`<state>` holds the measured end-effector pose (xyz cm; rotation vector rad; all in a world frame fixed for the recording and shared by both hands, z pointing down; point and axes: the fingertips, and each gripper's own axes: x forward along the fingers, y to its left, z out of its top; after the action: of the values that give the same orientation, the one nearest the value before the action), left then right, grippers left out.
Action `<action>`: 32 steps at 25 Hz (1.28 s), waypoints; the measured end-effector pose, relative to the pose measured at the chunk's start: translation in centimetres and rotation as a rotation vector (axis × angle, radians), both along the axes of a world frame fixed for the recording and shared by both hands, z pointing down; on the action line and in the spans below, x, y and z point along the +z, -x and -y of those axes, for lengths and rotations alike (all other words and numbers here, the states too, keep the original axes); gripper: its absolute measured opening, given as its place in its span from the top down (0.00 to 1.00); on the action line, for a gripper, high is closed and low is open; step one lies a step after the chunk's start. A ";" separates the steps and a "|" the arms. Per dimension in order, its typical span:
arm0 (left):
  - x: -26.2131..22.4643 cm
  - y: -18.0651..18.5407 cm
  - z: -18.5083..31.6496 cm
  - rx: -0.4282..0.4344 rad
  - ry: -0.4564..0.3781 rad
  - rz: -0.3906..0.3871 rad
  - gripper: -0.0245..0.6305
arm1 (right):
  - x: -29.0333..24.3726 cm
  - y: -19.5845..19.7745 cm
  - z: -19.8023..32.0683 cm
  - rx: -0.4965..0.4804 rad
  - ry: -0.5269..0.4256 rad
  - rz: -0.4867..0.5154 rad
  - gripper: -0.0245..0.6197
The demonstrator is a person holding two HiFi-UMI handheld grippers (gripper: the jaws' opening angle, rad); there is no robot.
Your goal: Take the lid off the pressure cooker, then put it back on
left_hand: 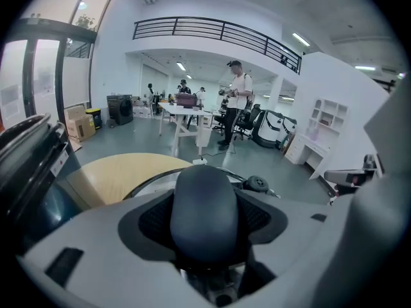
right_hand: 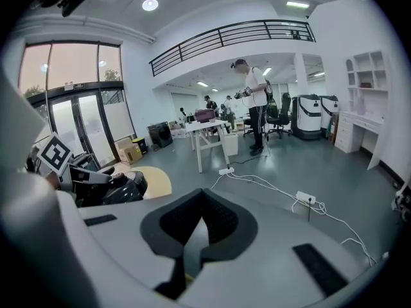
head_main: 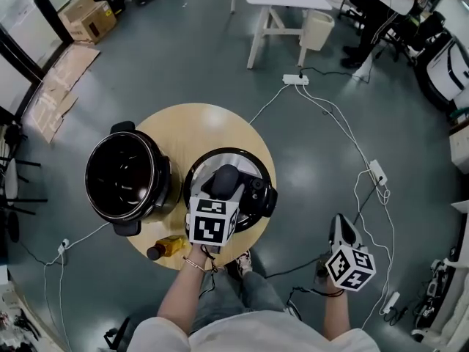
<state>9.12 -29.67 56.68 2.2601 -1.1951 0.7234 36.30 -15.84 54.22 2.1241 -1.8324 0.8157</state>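
Your left gripper (head_main: 226, 185) clamps the lid (head_main: 256, 169) by its handle (left_hand: 204, 217), just right of the pot (head_main: 126, 174); your right gripper (head_main: 341, 223) is closed, empty, farther right.

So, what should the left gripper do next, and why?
Probably carry the lid left, over the open pot: the left gripper is shut on the lid's handle, the lid is beside the pot, over the table, and the pot stands uncovered.

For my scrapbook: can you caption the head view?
Left claw grips the lid beside the open cooker on a round table.
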 end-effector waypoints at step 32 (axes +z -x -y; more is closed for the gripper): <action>7.0 0.8 -0.7 0.023 -0.048 0.127 0.54 | 6.9 3.7 5.1 -0.099 0.079 0.060 0.96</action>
<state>8.37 -28.92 63.69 2.2999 -1.2584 0.8679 32.56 -20.99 61.13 1.9650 -1.8847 0.9218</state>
